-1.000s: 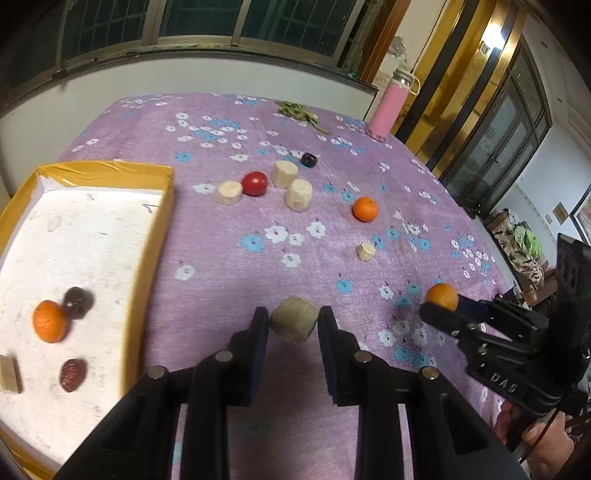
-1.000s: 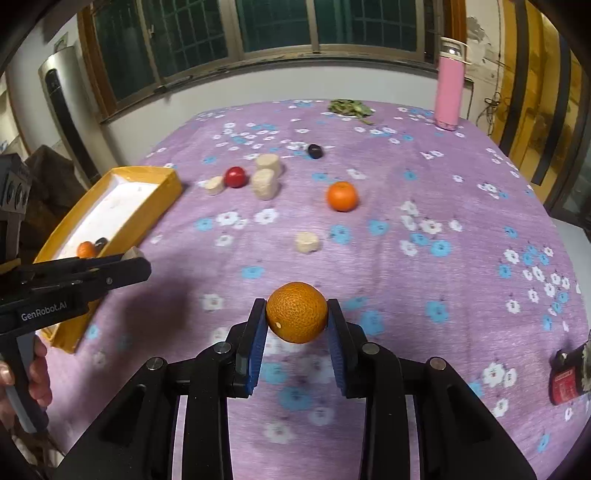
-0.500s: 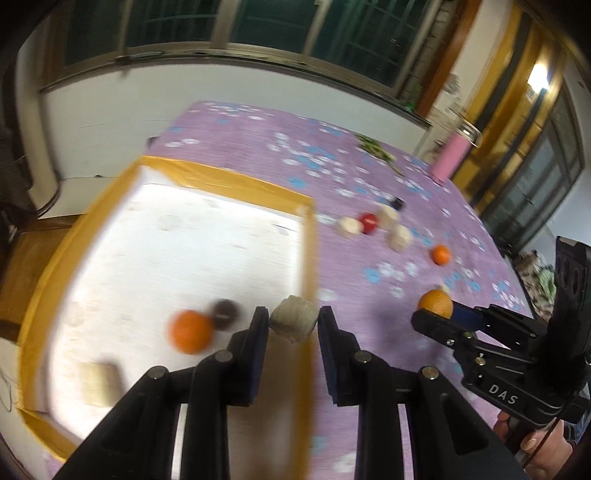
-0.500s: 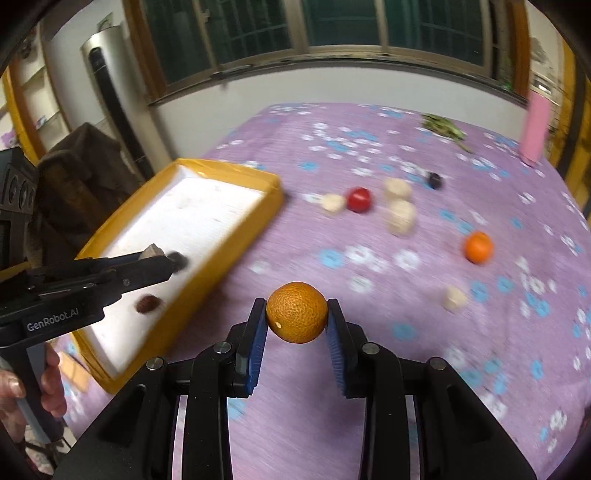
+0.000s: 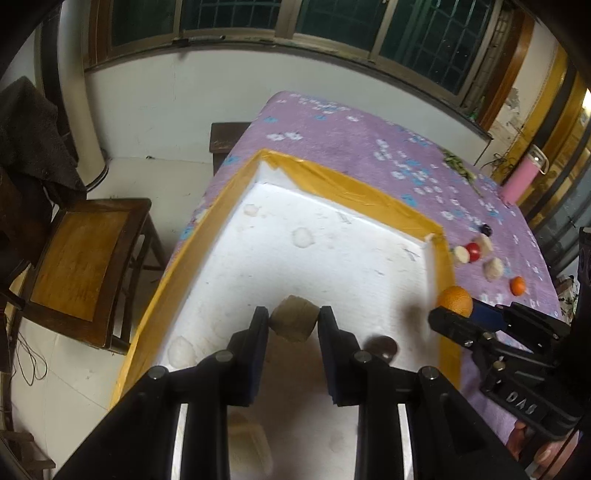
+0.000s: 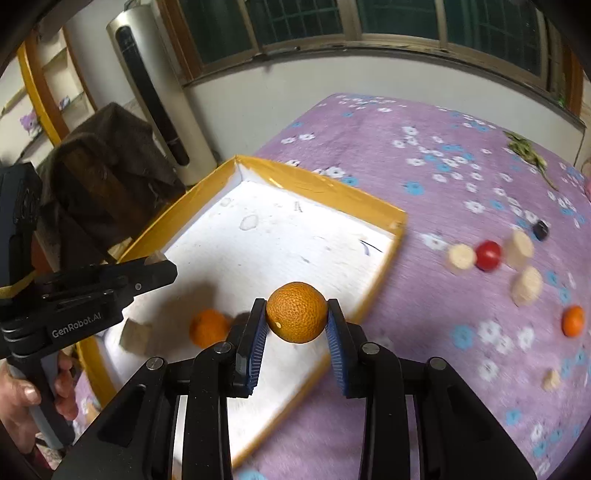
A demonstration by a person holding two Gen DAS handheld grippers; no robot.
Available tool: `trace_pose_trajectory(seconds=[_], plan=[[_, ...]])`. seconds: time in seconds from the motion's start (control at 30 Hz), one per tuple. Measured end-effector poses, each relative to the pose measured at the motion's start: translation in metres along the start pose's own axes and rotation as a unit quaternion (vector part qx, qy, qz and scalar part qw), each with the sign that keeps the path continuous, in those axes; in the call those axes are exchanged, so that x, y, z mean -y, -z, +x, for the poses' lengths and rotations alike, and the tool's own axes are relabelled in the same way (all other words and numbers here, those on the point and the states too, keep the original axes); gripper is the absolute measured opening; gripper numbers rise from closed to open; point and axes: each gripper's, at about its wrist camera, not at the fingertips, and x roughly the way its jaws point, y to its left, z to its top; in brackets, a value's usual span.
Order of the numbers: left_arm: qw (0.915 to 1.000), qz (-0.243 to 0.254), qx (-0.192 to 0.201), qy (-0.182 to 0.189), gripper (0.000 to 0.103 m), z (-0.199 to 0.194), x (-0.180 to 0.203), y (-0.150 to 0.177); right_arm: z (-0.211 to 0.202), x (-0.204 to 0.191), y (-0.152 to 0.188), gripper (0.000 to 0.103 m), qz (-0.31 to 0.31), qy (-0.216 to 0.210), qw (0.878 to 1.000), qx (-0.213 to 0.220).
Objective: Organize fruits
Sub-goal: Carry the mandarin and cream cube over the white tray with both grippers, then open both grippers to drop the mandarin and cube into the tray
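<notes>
We hold two fruits above a shallow yellow-edged tray [image 5: 354, 192] with a white, stained floor, which sits on a worktop [image 6: 443, 177] draped in a purple cloth printed with white and blue flowers. Our left hand-held gripper [image 5: 293, 325] is clamped on a tan, cork-like fruit chunk [image 5: 294, 323] over the tray's near half; our right hand-held gripper [image 6: 296, 321] is clamped on a dimpled orange [image 6: 296, 316] over the tray's right-hand rim. Inside the tray lie a second orange [image 6: 208, 328], a pale block [image 6: 136, 335] and a dark, blurred fruit [image 5: 380, 347]. Out on the cloth, well apart from the tray, sit a red fruit [image 6: 488, 255] between pale cut rounds [image 6: 461, 256], a small dark fruit [image 6: 540, 229], a small orange [image 6: 573, 321] and a sprig of green leaves [image 6: 526, 149]. A pink bottle [image 5: 522, 181] stands at the far edge. A long row of dark, barred windows [image 5: 332, 22] runs above a white wall. Beside the worktop stand a wooden chair [image 5: 81, 269], a dark garment [image 6: 107, 147] draped over furniture, and a tall silver appliance [image 6: 155, 92].
</notes>
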Motion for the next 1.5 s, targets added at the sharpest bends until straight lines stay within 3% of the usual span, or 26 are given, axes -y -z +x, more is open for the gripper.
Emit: trace_pose_trajectory(seconds=[0.33,0.63,0.73,0.8,0.9,1.13,1.43,1.5], plan=[[0.9995,-0.004,-0.030,-0.009,0.030,0.027,-0.014,-0.004,0.042,-0.013,-0.012,0.030,-0.015,0.018,0.999,-0.030],[0.9994,-0.005,-0.033,-0.011,0.030,0.032,-0.017,-0.005,0.055,-0.014,-0.012,0.030,-0.032,0.035,0.998,-0.042],[0.9994,-0.004,-0.033,-0.013,0.041,0.032,-0.015,-0.006,0.059,-0.014,-0.010,0.030,-0.032,0.038,0.998,-0.047],[0.9991,0.000,-0.030,-0.029,0.058,0.031,-0.014,-0.006,0.060,-0.012,-0.009,0.031,-0.032,0.042,0.998,-0.047],[0.9990,0.003,-0.029,-0.035,0.058,0.031,-0.012,-0.004,0.058,-0.011,-0.010,0.036,-0.032,0.047,0.997,-0.045],[0.9982,0.001,-0.019,-0.057,0.061,0.018,-0.013,0.003,0.040,-0.007,-0.005,0.036,-0.021,0.042,0.998,-0.035],[0.9951,0.005,0.030,-0.094,0.086,-0.019,0.006,0.029,-0.009,0.004,0.013,0.040,0.003,0.030,1.000,-0.005],[0.9947,0.004,0.044,-0.093,0.094,-0.028,0.015,0.035,-0.021,0.006,0.020,0.050,0.001,0.040,0.999,0.006]])
